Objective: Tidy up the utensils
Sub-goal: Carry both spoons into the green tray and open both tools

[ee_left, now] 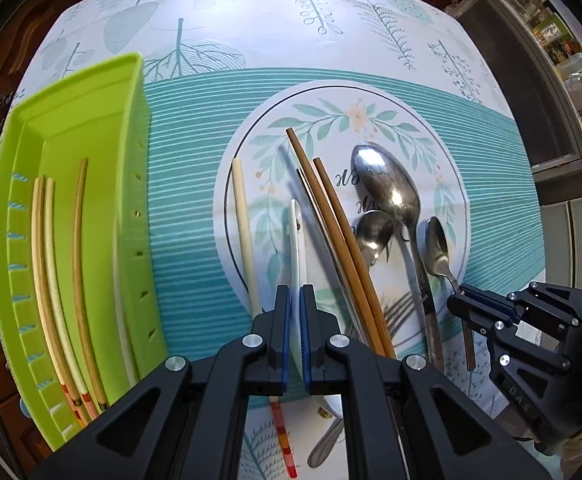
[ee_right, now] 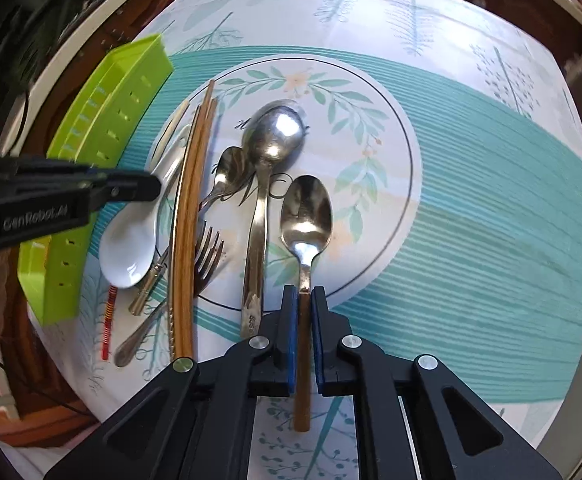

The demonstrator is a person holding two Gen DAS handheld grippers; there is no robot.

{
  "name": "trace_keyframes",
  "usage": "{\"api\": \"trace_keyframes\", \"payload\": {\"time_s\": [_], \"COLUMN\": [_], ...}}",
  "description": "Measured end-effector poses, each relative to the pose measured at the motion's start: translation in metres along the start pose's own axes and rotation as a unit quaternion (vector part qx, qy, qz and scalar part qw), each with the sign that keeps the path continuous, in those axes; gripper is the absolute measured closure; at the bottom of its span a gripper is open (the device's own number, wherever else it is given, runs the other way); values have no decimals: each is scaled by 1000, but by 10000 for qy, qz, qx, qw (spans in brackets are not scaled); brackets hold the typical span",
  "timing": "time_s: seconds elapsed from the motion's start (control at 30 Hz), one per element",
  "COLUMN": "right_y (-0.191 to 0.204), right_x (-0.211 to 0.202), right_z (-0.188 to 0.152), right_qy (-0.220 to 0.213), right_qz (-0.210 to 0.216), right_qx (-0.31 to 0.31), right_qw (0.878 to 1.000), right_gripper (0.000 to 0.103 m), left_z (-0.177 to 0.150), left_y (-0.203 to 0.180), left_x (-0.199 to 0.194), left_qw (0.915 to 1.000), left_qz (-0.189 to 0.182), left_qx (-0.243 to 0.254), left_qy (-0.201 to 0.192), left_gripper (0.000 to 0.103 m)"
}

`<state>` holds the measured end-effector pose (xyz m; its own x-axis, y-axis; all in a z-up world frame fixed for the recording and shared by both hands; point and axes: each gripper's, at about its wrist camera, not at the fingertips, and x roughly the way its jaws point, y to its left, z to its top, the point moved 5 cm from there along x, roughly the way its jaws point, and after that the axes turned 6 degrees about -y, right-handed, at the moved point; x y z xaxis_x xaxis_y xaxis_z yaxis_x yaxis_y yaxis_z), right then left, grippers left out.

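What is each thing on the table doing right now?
left hand-held gripper: shut on the white ceramic spoon
right hand-held gripper: shut on the wooden-handled spoon
green tray: holds three chopsticks, lying flat
big metal spoon: lying loose, bowl up
fork: lying flat
brown chopsticks: lying loose on the mat

Both wrist views are bright and evenly lit by daylight; soft striped shadows fall across the tablecloth (ee_left: 251,32). Specular glare marks the bowl of the large metal spoon (ee_left: 383,184) and the wood-handled spoon (ee_right: 306,216) (highlights nearly white). Strong fisheye distortion bends the green tray (ee_left: 67,128) and straight chopsticks (ee_left: 339,248) into arcs. Corners vignette to black; periphery softens, centre stays sharp.
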<state>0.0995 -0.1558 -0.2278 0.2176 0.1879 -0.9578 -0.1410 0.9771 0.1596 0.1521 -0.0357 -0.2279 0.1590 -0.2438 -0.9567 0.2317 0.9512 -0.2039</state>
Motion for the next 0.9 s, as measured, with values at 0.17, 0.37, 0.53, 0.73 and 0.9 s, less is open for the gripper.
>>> {"api": "trace_keyframes", "payload": {"time_s": [0.17, 0.37, 0.53, 0.73, 0.9], "right_y": [-10, -4, 27, 89, 141], "right_x": [-13, -42, -66, -77, -72], "right_z": [-3, 3, 19, 47, 69], "right_qy": [-17, -171, -308, -426, -396], "right_qz": [217, 781, 1393, 1737, 1892], "right_qx": [371, 821, 1072, 956, 941], "right_qw": [9991, 9934, 9839, 9792, 9766], "right_gripper": [97, 97, 97, 97, 97], "left_z": [-7, -11, -12, -17, -25], "left_y": [-1, 1, 18, 62, 98], "left_x": [-21, -63, -102, -134, -136], "left_qw": [9999, 9993, 9983, 9964, 9959], "left_qz": [-79, -144, -37, 186, 431], "left_qx": [-45, -82, -159, -356, -309], "left_qy": [-105, -346, -567, -745, -732], "left_gripper": [101, 101, 101, 101, 101]}}
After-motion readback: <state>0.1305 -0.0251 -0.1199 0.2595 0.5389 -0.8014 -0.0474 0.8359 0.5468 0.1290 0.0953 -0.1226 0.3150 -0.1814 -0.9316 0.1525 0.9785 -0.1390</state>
